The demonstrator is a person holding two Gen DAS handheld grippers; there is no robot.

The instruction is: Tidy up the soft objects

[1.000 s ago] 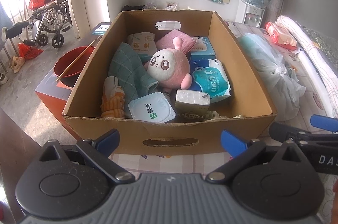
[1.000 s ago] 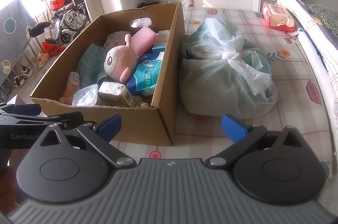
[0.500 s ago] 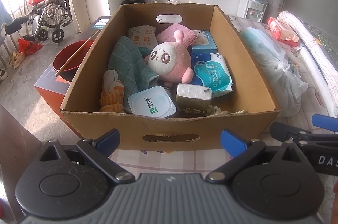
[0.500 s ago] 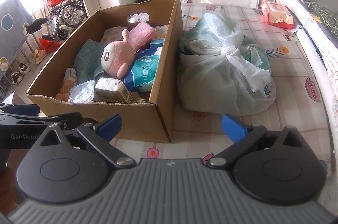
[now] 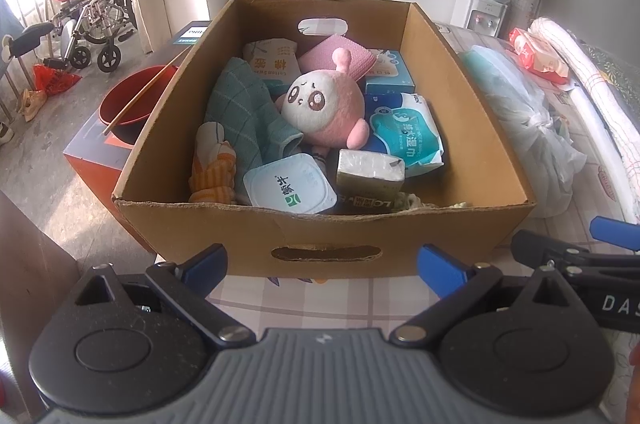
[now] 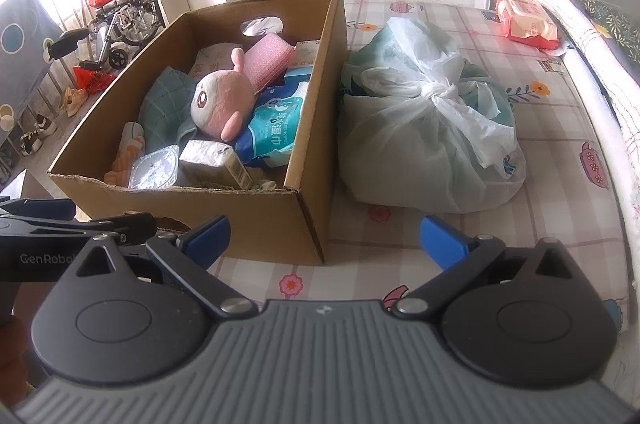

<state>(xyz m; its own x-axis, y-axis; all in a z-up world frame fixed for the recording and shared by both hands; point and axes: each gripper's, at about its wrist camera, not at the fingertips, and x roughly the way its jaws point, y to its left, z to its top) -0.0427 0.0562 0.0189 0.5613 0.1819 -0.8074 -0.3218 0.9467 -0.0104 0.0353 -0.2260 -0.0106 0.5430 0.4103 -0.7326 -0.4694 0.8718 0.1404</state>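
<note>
Cardboard box [image 5: 324, 224] on patterned bedsheet [image 6: 472, 236], contents: pink plush toy [image 5: 326, 108] at centre, teal checked cloth [image 5: 244, 116] to its left, orange-striped sock item [image 5: 212, 168] at near-left corner, white lidded tub [image 5: 290, 186] and tissue block [image 5: 370, 170] at near wall, blue wet-wipes pack [image 5: 404, 136] to the right, pink sponge pad [image 5: 340, 58] and 2 small packets toward far wall. Knotted white plastic bag [image 6: 428, 128] just beside box's right wall, on sheet. Left gripper [image 5: 322, 262] and right gripper [image 6: 324, 236] both short of box's near wall, fingers wide apart, holding nothing, apart from every item.
</note>
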